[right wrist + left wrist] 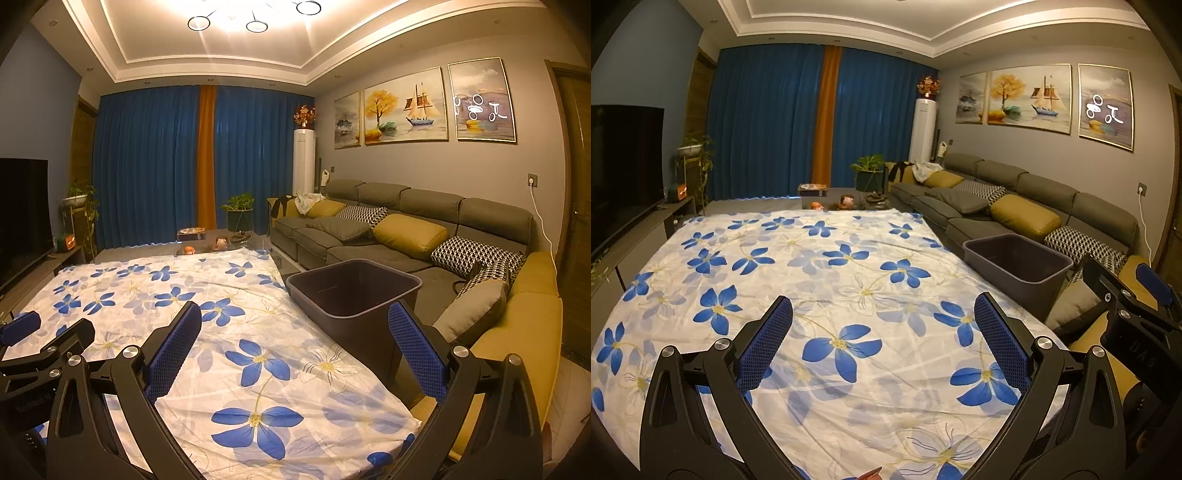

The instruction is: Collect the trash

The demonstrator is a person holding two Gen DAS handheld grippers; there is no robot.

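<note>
A: Left wrist view. Your left gripper [882, 343] hangs over the cloth [820, 280], a white sheet printed with blue flowers. Its jaws stand wide apart, with nothing between the blue pads [764, 347].

B: And the bin?

A: The bin [1019, 266], dark and open-topped, stands at the right edge of the cloth, between it and the sofa [1015, 195]. Its inside is in shadow; you cannot tell what it holds. Your right gripper [1137, 295] shows at the right edge of this view, near the bin.

B: Right wrist view?

A: Your right gripper [295, 347] is likewise spread wide and grips nothing. The bin [354, 291] lies just ahead of it, close to the right pad [417, 350]. Your left gripper [33, 343] appears at the left edge, over the cloth [236, 325].

B: Any trash?

A: A small reddish scrap [870, 473] sits at the near edge of the left wrist view, below the jaws; what it is cannot be told. The rest of the cloth in view is bare. Far off, small objects [190, 250] lie on a low table [236, 238] before the blue curtain [147, 166].
</note>
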